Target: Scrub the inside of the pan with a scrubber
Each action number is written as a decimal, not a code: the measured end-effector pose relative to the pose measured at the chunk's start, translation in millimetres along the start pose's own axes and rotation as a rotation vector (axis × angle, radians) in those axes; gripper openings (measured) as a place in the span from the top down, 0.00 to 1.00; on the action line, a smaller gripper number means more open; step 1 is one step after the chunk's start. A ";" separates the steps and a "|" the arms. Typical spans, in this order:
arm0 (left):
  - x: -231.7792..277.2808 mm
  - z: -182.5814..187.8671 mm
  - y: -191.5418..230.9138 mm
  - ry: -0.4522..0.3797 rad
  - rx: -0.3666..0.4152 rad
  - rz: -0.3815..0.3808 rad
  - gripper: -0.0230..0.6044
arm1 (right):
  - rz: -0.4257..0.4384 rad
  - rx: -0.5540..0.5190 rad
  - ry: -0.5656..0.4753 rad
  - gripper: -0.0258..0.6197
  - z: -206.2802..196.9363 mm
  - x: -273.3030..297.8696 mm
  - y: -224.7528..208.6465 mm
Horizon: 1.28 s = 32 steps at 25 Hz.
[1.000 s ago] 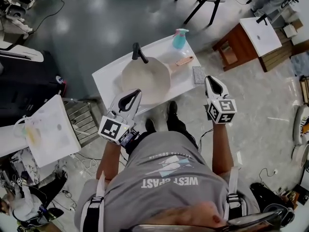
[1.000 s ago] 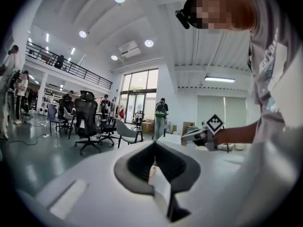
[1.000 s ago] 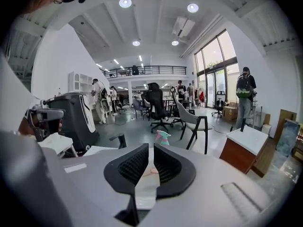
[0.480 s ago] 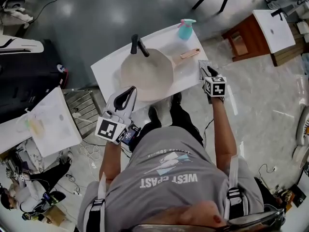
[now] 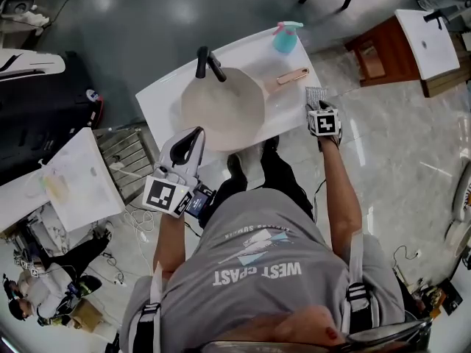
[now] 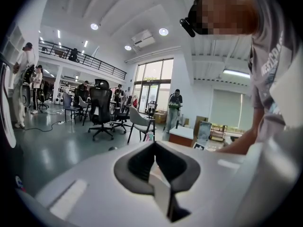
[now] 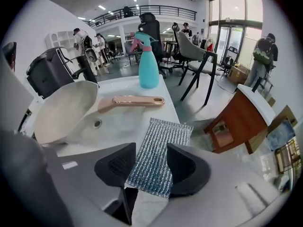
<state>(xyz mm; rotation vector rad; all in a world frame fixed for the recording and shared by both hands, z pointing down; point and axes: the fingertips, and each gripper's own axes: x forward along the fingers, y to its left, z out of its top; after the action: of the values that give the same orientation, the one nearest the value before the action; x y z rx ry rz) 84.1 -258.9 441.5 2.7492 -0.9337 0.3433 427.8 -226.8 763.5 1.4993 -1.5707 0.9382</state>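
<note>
A cream pan (image 5: 221,109) with a copper handle (image 5: 289,77) rests in the white basin (image 5: 162,101). The grey mesh scrubber (image 5: 315,95) lies on the basin's right edge. My right gripper (image 5: 318,107) is over it. In the right gripper view the scrubber (image 7: 158,152) lies between the jaws of the right gripper (image 7: 151,150), which are opening wide with the pads not pressing on it. The pan (image 7: 61,110) and its handle (image 7: 132,100) lie beyond to the left. My left gripper (image 5: 193,134) hangs before the basin's near edge, away from the pan, its jaws (image 6: 155,145) closed on nothing.
A teal spray bottle (image 5: 283,37) stands at the basin's far right corner, also in the right gripper view (image 7: 147,63). A black faucet (image 5: 207,63) rises behind the pan. A brown-and-white cabinet (image 5: 401,46) stands to the right, a white table (image 5: 73,186) to the left.
My right gripper has moved forward and down onto the scrubber at the basin's right edge. The left gripper has stayed near the basin's front edge.
</note>
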 end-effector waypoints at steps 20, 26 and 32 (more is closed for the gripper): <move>-3.8 -5.2 11.8 -0.016 -0.022 0.016 0.96 | -0.018 0.004 -0.004 0.93 2.5 -4.9 5.1; -25.7 -9.4 27.6 -0.031 -0.038 0.056 0.96 | 0.090 -0.058 -0.105 0.92 45.4 -31.5 71.1; -54.8 -13.8 41.6 -0.053 -0.057 0.110 0.96 | 0.259 -0.185 -0.154 0.92 92.4 -33.7 178.7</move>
<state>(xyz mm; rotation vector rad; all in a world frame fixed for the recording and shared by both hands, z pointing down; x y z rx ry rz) 14.0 -256.2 444.3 2.6744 -1.0931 0.2590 247.0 -287.1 691.0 1.2851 -1.9425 0.8062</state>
